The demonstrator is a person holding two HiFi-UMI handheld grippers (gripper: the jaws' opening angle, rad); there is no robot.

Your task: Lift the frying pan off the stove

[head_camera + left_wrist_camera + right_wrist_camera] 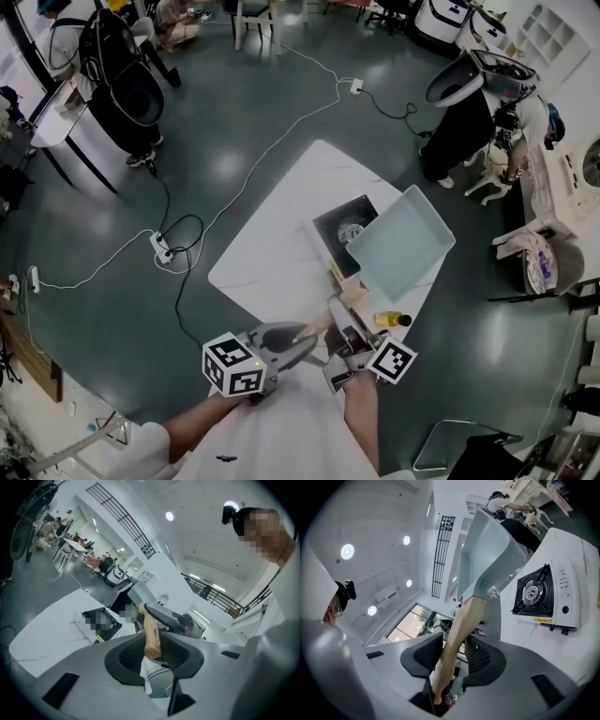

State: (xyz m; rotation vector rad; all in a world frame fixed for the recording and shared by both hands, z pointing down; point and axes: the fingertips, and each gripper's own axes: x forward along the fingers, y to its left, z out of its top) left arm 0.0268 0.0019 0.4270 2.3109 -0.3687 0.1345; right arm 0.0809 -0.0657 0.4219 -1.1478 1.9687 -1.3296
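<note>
The frying pan (401,242) hangs tilted in the air above the stove (336,225), clear of the burner, by the right edge of the white table (267,248), whose left half lies bare. Its wooden handle (317,328) reaches toward the near edge, where the left gripper (298,345) and right gripper (342,323) both grasp it. Open grey floor (234,103) with trailing cables (234,192) surrounds the table.
</note>
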